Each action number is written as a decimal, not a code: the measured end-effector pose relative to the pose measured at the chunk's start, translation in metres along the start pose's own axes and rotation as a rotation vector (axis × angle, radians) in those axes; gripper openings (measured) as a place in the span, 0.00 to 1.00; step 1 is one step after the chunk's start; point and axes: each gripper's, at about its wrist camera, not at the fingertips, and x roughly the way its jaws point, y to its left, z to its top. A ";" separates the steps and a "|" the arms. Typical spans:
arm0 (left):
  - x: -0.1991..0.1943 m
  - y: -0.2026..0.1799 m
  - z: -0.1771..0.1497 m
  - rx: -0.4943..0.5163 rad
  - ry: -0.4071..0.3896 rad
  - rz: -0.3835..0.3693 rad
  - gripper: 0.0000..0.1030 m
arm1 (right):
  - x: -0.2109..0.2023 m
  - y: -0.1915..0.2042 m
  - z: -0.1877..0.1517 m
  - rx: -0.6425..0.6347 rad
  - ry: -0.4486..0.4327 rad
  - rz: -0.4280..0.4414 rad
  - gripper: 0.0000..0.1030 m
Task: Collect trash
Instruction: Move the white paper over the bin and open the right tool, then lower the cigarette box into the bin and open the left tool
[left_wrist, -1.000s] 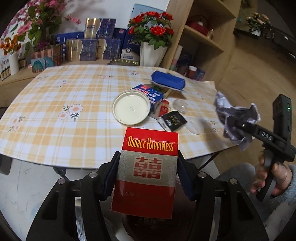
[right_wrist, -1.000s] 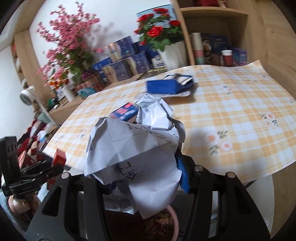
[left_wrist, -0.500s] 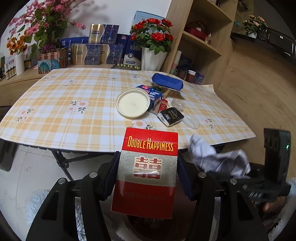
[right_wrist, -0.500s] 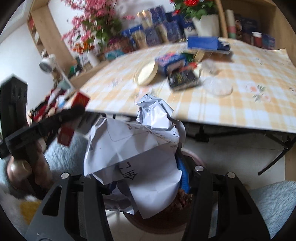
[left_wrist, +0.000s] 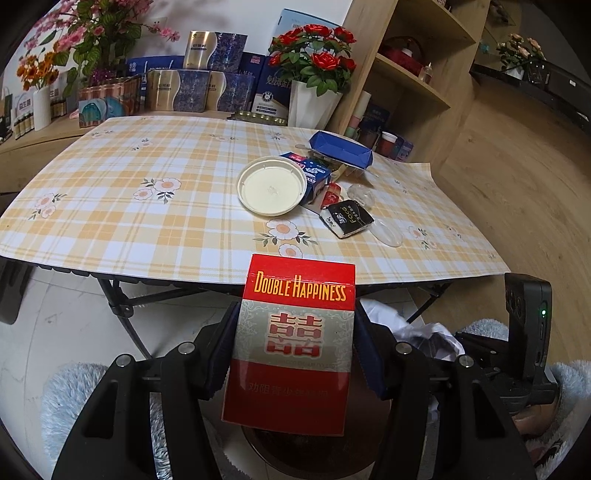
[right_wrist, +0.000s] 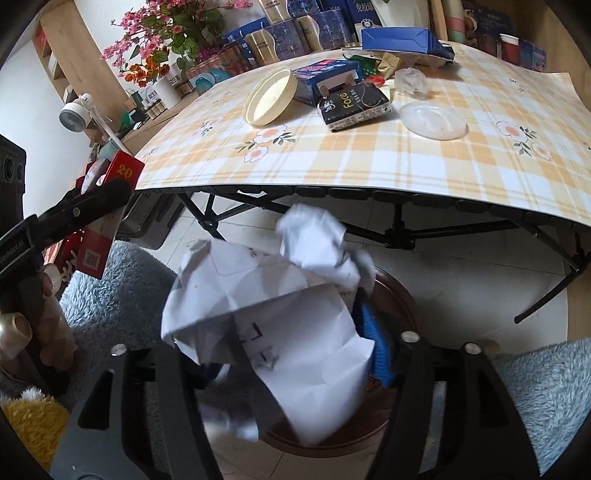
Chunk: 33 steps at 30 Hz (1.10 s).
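My left gripper (left_wrist: 291, 354) is shut on a red Double Happiness cigarette box (left_wrist: 295, 339) and holds it upright over a dark brown round bin (left_wrist: 314, 450) on the floor in front of the table. The box and left gripper also show at the left of the right wrist view (right_wrist: 110, 206). My right gripper (right_wrist: 291, 354) is over the same bin (right_wrist: 391, 295). Crumpled white paper (right_wrist: 273, 321) lies blurred between its spread fingers, and I cannot tell if they still hold it. The paper shows in the left wrist view (left_wrist: 413, 328) too.
The checked table (left_wrist: 147, 229) holds a cream lid (left_wrist: 271, 190), a black packet (left_wrist: 349, 218), a blue carton (left_wrist: 314, 175), a blue tray (left_wrist: 341, 149) and clear plastic pieces (left_wrist: 386, 230). Boxes and flower vases stand behind. A wooden shelf (left_wrist: 406, 74) is at right. Grey fluffy rugs (right_wrist: 110, 280) flank the bin.
Both grippers have dropped below the table edge, over the bin. The right gripper's fingers have spread and the crumpled paper has shifted and blurred between them. The left still grips the box.
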 end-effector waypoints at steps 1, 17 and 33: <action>0.001 -0.001 0.000 0.003 0.003 -0.003 0.55 | 0.000 0.000 0.000 -0.002 -0.006 0.001 0.73; 0.023 -0.020 -0.006 0.087 0.094 -0.031 0.56 | -0.051 -0.033 0.014 0.122 -0.323 -0.180 0.94; 0.047 -0.038 -0.016 0.179 0.183 -0.040 0.56 | -0.050 -0.052 0.009 0.219 -0.308 -0.212 0.94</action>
